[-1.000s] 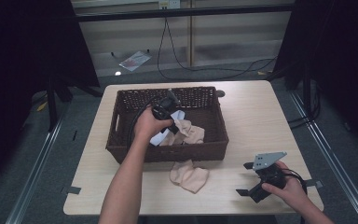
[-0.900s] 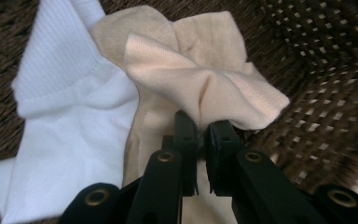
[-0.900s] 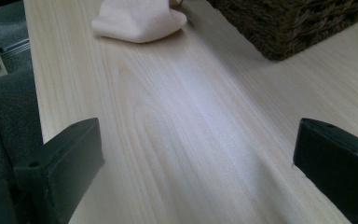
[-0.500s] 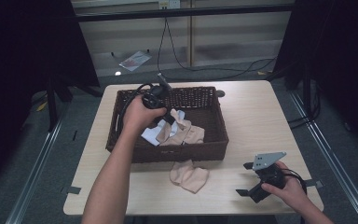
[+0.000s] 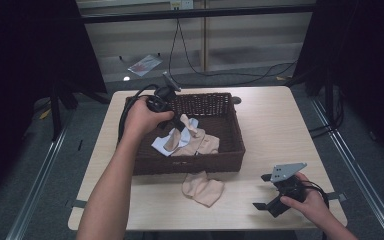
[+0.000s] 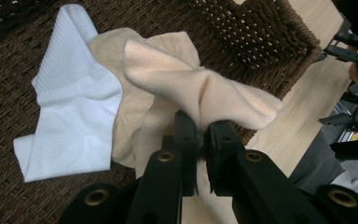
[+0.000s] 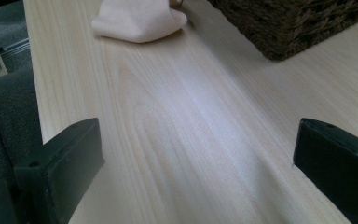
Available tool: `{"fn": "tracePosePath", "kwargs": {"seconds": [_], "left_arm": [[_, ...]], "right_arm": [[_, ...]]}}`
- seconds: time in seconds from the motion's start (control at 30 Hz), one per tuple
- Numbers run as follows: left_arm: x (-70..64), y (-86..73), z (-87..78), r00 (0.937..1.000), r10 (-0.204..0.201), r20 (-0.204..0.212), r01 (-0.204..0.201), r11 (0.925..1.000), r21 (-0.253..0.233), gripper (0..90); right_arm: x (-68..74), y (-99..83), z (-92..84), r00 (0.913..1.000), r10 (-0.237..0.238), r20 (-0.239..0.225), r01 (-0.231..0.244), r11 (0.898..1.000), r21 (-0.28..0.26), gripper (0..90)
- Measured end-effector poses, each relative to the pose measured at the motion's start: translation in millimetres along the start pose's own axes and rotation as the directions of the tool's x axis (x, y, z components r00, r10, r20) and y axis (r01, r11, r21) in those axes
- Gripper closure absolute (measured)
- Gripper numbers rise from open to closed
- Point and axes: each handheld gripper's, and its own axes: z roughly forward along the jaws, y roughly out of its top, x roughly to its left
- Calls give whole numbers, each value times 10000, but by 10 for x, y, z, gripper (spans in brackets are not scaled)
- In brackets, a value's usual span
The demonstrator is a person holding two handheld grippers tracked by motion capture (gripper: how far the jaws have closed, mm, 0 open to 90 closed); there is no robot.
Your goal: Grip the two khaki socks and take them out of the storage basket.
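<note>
The beige sock is pinched by the left gripper above the basket; it should be lifted clear of the near wall while the right gripper is held spread.

Light wooden table; behind it, black cables and a paper sheet on the floor.

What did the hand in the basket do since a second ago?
The left gripper, shut on a beige sock, pulled back from the middle of the wicker basket toward its far left corner, lifting that sock's end. The white sock stayed in the basket. The other beige sock on the table and the open right gripper did not move.
</note>
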Motion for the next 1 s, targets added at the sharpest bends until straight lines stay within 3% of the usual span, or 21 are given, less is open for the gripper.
{"fn": "tracePosePath", "kwargs": {"seconds": [0.23, 0.3, 0.57, 1.0], "left_arm": [[-64, -29, -122, 9985, 162, 528, -148, 9995, -268, 838], [-82, -34, -132, 9984, 123, 553, -102, 9992, -380, 838], [-185, -37, -231, 9975, 617, 338, -615, 9981, -63, 838], [-352, -66, -349, 9917, 1170, 535, -1178, 9929, 134, 838]], "right_arm": [[2, 1, 3, 10000, 4, -33, -4, 10000, 2, 9], [2, 1, 4, 10000, -3, -19, 3, 10000, 7, 9], [3, 4, 10, 10000, -22, -36, 22, 10000, 5, 9], [4, 3, 4, 10000, 8, -56, -8, 10000, -27, 9]]}}
